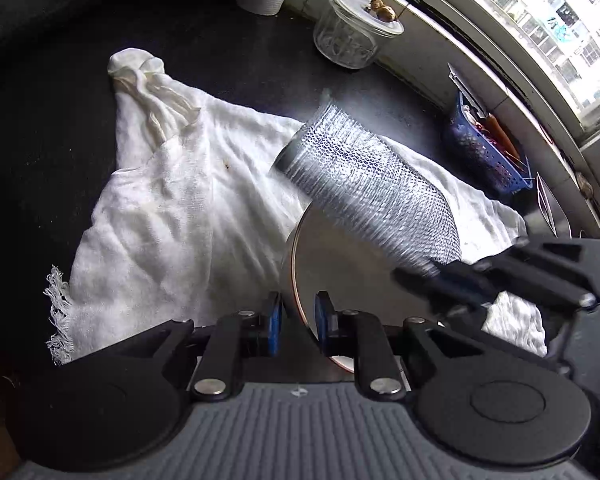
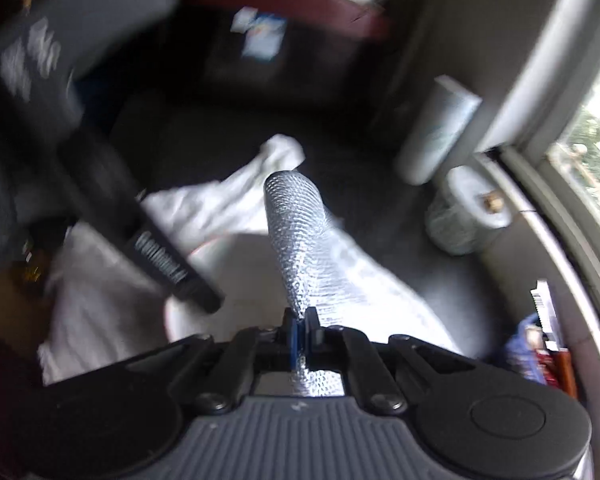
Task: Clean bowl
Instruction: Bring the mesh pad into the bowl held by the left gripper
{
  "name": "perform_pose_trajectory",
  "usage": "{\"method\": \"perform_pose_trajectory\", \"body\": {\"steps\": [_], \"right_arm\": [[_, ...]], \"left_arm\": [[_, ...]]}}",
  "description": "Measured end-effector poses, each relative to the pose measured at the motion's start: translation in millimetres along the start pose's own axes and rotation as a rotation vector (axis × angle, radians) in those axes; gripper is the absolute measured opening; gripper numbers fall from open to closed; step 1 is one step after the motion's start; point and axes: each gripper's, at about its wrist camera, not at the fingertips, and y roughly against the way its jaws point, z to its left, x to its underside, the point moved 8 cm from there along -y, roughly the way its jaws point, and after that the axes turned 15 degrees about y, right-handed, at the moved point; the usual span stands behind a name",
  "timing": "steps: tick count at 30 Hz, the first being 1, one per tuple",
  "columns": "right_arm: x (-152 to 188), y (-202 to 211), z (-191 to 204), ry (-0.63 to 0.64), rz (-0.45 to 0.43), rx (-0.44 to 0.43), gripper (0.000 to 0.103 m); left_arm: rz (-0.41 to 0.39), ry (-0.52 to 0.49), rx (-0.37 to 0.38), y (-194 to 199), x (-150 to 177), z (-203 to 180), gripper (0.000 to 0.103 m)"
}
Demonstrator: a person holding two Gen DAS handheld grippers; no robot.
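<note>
On white cloth (image 1: 172, 208), empty bowl (image 1: 340, 276) rim-pinched by left claw (image 1: 298, 320); right claw (image 2: 300, 320) clamping silver scrubber (image 2: 296, 232).

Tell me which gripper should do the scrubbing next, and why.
Right. The right gripper is shut on the silver mesh scrubbing cloth, which hangs over the bowl. The left gripper is clamped on the bowl's rim, so it is best left steadying it.

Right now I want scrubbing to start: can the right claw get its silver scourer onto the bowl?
Probably yes: the right claw grips the scourer over the bowl, with nothing between them.
</note>
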Motion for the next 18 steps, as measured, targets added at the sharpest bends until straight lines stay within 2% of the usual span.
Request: {"method": "perform_pose_trajectory", "body": {"steps": [8,14,18], "right_arm": [[2.2,-32.0,-6.0,-0.148,0.062,-0.222,0.004],[6.2,-54.1,-6.8,-0.234,0.131,-0.335,0.003],[5.9,-60.6,-8.6,-0.282,0.14,-0.387,0.003]], "left_arm": [[0.012,-0.034,0.003,-2.4,-1.8,-0.3,0.017],[0.016,-0.071,0.005,-4.1,-4.9,-2.2,0.017],[0.013,-0.092,0.013,-4.6,-8.8,-3.8,0.018]]}}
